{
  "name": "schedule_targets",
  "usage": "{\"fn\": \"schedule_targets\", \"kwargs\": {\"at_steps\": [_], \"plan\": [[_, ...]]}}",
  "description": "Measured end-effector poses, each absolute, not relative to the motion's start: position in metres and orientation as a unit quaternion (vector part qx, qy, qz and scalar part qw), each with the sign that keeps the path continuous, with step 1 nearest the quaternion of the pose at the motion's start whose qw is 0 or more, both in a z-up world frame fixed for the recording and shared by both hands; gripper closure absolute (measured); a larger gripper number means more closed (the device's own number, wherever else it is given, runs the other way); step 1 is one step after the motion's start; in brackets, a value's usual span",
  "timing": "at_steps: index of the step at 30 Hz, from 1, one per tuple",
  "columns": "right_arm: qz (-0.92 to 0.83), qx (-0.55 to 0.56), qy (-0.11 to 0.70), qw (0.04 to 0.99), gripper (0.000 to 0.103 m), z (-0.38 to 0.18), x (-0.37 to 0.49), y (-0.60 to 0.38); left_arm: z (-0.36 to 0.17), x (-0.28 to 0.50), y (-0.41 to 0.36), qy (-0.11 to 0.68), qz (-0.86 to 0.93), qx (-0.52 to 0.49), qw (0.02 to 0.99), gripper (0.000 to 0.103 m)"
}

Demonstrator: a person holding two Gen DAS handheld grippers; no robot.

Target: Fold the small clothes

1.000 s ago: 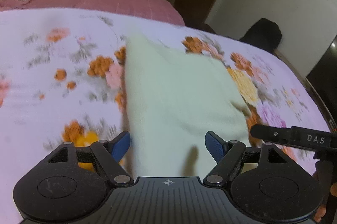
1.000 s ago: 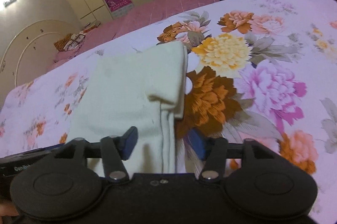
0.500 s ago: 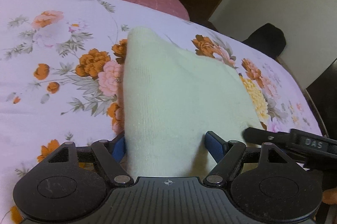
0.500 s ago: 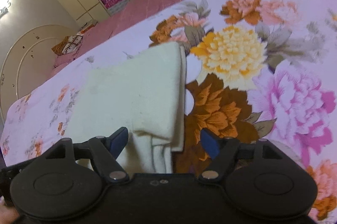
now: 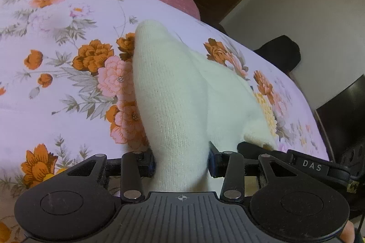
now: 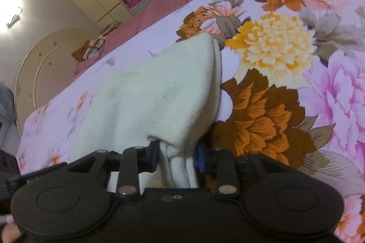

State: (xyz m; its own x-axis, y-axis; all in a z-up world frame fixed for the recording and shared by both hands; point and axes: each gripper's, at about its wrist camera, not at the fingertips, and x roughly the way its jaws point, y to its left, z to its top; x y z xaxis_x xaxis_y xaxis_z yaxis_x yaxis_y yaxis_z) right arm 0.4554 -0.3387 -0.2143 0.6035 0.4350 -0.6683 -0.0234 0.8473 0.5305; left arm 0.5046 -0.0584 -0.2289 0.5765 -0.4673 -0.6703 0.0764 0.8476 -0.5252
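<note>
You can read "DAS" in white on the right gripper (image 5: 312, 166) body — poster text on the wardrobe is illegible.

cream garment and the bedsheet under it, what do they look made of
Cream garment: soft knit, likely wool or acrylic; fine ribbed stitches and a fuzzy matte surface show near the left gripper. Floral bedsheet: thin printed woven fabric, probably cotton or polyester, smooth and matte.
</note>
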Motion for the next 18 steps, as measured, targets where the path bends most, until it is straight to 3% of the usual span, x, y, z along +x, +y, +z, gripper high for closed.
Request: {"fn": "schedule_targets", "kwargs": {"at_steps": [12,15,18], "plan": [[0.124,0.211,0.385,0.890,0.075,-0.183,0.439,-0.325,-0.199,0.499,-0.078,0.412,-0.176,-0.146,0.882,0.066],[0.100,0.225,0.407,0.880,0.068,-0.191,0.445,-0.330,-0.203,0.503,-0.077,0.425,-0.172,-0.143,0.877,0.066],[0.086,0.246,0.408,0.875,0.046,-0.197,0.449,-0.338,-0.210,0.508,-0.072,0.435,-0.168,-0.160,0.870,0.062]]}}
